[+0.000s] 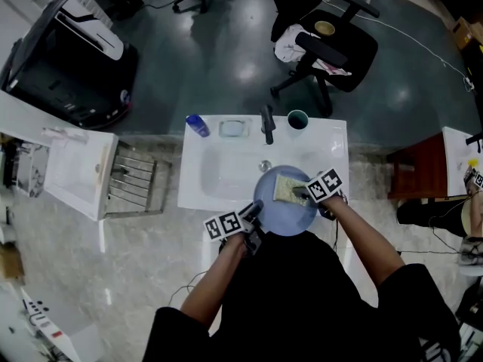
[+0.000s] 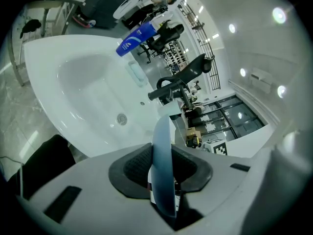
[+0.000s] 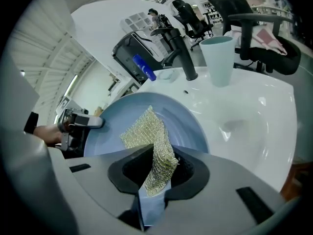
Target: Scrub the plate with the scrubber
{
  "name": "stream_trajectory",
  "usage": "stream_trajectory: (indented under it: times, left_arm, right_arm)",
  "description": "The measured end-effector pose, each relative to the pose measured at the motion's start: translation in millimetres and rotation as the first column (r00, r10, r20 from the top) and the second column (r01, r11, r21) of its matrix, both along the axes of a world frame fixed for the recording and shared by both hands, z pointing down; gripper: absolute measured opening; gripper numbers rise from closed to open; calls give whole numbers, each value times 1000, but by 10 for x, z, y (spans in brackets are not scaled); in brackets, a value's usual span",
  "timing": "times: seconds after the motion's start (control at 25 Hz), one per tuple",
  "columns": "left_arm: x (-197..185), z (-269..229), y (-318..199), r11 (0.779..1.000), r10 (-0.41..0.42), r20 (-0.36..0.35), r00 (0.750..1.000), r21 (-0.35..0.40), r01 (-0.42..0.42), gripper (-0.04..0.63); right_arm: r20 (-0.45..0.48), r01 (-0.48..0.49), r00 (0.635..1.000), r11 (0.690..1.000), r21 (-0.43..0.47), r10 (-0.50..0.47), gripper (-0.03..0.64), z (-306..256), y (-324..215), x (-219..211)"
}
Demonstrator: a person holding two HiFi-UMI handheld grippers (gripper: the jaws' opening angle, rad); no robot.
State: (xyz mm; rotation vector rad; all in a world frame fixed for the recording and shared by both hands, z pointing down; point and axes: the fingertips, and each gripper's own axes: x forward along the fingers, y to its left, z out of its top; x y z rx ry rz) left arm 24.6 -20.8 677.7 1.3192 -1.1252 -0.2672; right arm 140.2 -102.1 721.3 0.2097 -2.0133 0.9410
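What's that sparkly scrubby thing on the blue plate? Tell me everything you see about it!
The scrubber is a pale gold pad of woven mesh that looks like shiny metallic thread. It is roughly square, with a fold down its middle. One end is pinched between the jaws of the right gripper. The rest lies spread against the face of the light blue plate, above the white sink. Nothing else touches it.

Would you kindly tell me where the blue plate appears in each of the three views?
Head view: blue plate at lower centre, over the sink's near edge.
Left gripper view: bottom centre, seen edge-on between the jaws.
Right gripper view: centre-left, with the scrubber lying on it.
Shared landmark: the black faucet, beyond the blue plate in every view.
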Motion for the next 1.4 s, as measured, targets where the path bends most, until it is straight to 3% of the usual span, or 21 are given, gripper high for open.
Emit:
stream_trajectory:
  times: [0.36,0.52,0.64,0.8,0.92,1.08,1.32,1.4]
  left_arm:
    - [6,-44,1,1000,19,2,1000,17,-19,97]
    - [-6,20,-2,1000,19,3,1000,6,-19,97]
    - [-81,127,-3,1000,0,-1,1000,-9,0,92]
    - [-204,255,33,999,-27,7,1000,-21,27,91]
    - [-257,274,-26,1000,-21,20,1000,-11,21,91]
    - [-281,260,-72,1000,-4,33,999,0,4,91]
    - [-276,280,-10,1000,-18,5,1000,2,18,87]
    - [-285,258,-30,1000,-7,31,999,28,6,87]
  right_arm:
    - [-81,-92,992,996,13,93,72,191,-143,401]
    - [-69,-141,988,990,-10,140,72,229,-131,449]
    - [-16,-184,983,982,-31,184,72,167,-127,428]
    - [145,-261,946,947,-185,289,71,-27,10,318]
    - [242,-164,946,963,-214,215,71,-245,212,125]
    - [301,-21,950,976,-215,87,69,-409,540,-258]
    - [186,92,980,985,-144,-64,69,-164,785,-500]
    - [140,131,983,984,-117,-114,69,-69,806,-506]
